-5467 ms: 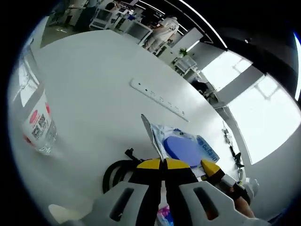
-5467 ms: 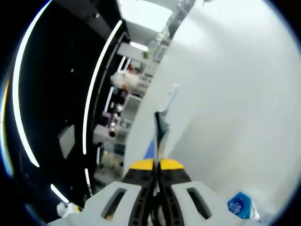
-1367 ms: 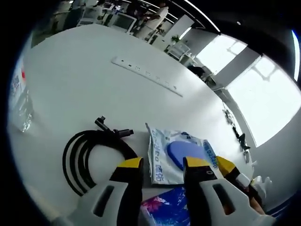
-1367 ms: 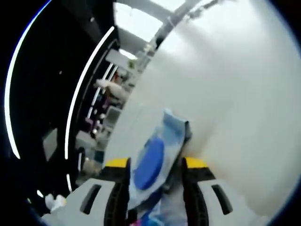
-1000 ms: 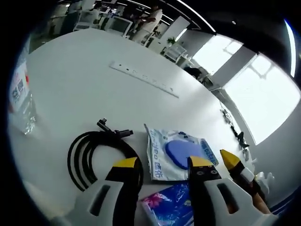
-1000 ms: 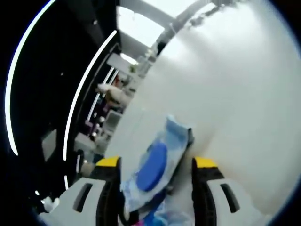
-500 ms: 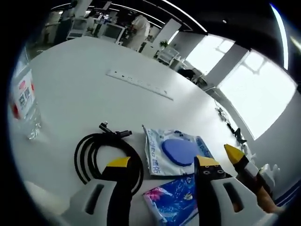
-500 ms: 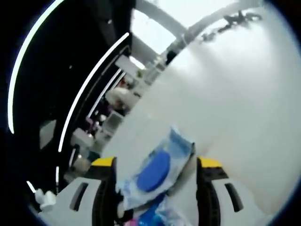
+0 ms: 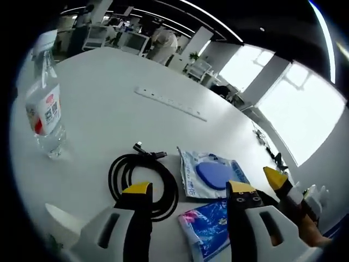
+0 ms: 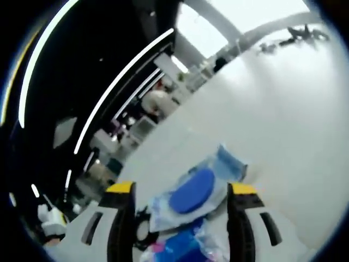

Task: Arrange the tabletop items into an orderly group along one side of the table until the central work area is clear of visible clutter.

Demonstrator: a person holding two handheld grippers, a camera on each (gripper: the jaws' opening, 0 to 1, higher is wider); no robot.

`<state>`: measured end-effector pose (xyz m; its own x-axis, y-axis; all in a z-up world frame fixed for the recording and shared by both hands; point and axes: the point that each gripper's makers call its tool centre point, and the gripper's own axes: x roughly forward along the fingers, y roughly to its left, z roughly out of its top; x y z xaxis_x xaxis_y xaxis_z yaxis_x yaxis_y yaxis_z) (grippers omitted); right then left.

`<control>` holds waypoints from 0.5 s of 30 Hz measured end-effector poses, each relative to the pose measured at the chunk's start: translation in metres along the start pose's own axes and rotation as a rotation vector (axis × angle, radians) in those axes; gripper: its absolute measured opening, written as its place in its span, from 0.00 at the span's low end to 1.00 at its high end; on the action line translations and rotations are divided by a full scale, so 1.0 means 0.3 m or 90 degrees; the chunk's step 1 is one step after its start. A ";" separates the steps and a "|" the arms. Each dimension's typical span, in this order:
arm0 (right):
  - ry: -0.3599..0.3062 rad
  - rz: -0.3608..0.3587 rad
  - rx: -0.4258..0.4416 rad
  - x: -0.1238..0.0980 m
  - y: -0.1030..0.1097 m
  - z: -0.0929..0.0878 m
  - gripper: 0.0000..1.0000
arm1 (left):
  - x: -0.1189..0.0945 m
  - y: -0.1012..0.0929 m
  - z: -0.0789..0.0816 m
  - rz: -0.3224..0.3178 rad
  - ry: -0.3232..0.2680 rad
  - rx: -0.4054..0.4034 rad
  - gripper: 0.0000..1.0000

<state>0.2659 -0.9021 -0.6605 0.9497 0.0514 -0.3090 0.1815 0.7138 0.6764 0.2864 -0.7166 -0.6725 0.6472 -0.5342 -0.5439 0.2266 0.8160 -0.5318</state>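
A wet wipes pack with a round blue lid [image 9: 212, 176] lies flat on the white table [image 9: 109, 87]. A blue floral packet [image 9: 210, 229] lies just in front of it and a coiled black cable [image 9: 144, 183] to its left. My left gripper [image 9: 188, 191] is open above these things, holding nothing. The right gripper [image 9: 279, 185] comes in from the right edge, yellow-tipped. In the right gripper view the right gripper [image 10: 181, 189] is open, with the wipes pack [image 10: 196, 194], the blue packet [image 10: 185, 243] and a bit of the cable [image 10: 143, 229] lying beyond its jaws.
A clear water bottle with a red and white label [image 9: 46, 117] stands at the table's left. A white power strip [image 9: 170, 103] lies farther back across the middle. Desks, monitors and a person stand beyond the far edge; bright windows are on the right.
Both grippers were shut on the wipes pack; they have opened and the pack now lies on the table. Both cameras have drawn back, bringing the cable, blue packet and bottle more into view.
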 end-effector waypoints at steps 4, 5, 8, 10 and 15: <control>0.011 0.023 -0.026 0.010 0.037 -0.008 0.66 | -0.018 0.032 0.024 0.024 -0.012 0.016 0.54; 0.020 0.032 -0.039 0.016 0.050 -0.015 0.66 | -0.024 0.044 0.029 0.033 -0.015 0.021 0.53; 0.024 0.046 -0.060 0.022 0.079 -0.015 0.66 | -0.029 0.072 0.032 0.045 -0.015 0.016 0.53; 0.033 0.058 -0.088 0.027 0.098 -0.018 0.66 | -0.035 0.088 0.031 0.059 -0.013 0.028 0.54; 0.060 0.101 -0.186 0.035 0.157 -0.039 0.67 | -0.059 0.111 0.038 0.072 -0.016 0.045 0.54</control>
<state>0.2814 -0.8597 -0.6399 0.9299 0.2320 -0.2856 -0.0596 0.8609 0.5053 0.2908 -0.6774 -0.6731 0.6889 -0.4326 -0.5816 0.2013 0.8850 -0.4199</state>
